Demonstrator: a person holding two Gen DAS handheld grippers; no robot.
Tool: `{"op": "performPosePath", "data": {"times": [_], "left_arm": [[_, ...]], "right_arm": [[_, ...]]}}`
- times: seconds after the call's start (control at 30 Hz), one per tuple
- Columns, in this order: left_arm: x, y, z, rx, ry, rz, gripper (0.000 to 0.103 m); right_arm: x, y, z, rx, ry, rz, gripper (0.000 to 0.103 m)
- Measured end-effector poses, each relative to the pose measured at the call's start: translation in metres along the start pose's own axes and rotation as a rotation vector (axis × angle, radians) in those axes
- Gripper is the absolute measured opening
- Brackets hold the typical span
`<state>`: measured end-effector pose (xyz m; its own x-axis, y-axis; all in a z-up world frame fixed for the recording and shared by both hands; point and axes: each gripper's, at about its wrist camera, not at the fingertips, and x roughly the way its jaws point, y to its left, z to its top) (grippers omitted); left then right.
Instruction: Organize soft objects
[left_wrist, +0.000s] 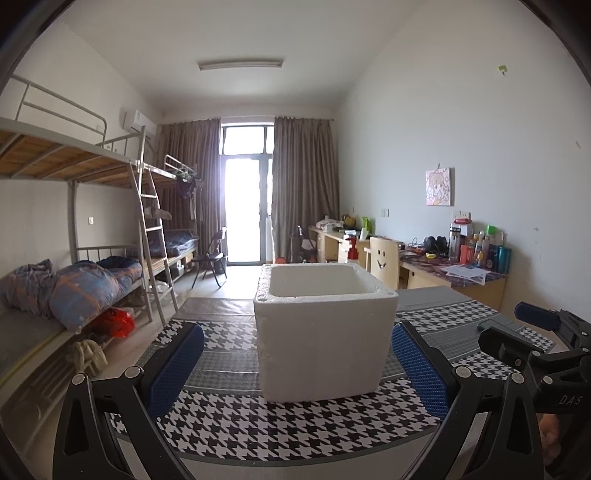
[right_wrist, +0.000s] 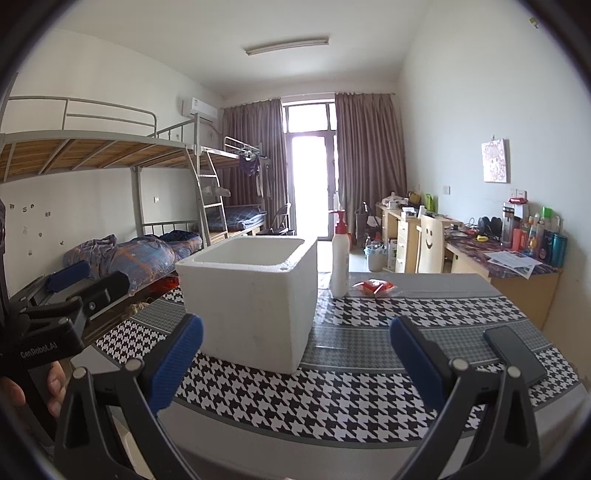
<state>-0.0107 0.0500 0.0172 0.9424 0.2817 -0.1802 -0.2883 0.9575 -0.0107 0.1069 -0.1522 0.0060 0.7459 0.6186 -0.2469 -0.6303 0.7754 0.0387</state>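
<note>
A white foam box (left_wrist: 325, 332) stands open-topped on the houndstooth-clothed table (left_wrist: 258, 424), straight ahead of my left gripper (left_wrist: 297, 328). Its blue pads (left_wrist: 177, 365) are spread wide with nothing between them. In the right wrist view the foam box (right_wrist: 251, 302) sits left of centre, and the inside I can see is bare. My right gripper (right_wrist: 295, 322) is open too, near the table's front edge. A small red-orange soft packet (right_wrist: 375, 287) lies beyond the box, next to a white pump bottle (right_wrist: 340, 258). Each gripper shows at the edge of the other's view, the right gripper (left_wrist: 535, 339) and the left gripper (right_wrist: 74, 295).
A black phone (right_wrist: 515, 354) lies on the table (right_wrist: 351, 387) at the right. A hand (right_wrist: 37, 387) holds the left gripper's grip. Bunk beds (left_wrist: 74, 288) line the left wall. A cluttered desk (left_wrist: 461, 266) and a chair (left_wrist: 384, 258) stand on the right.
</note>
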Motion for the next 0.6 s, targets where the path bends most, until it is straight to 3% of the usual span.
{"op": "performPosePath", "data": {"times": [0.6], "left_arm": [[-0.0049, 0.0019, -0.0041, 0.002, 0.007, -0.002, 0.102]], "right_arm": [[-0.006, 0.0026, -0.0051, -0.002, -0.003, -0.008, 0.102]]}}
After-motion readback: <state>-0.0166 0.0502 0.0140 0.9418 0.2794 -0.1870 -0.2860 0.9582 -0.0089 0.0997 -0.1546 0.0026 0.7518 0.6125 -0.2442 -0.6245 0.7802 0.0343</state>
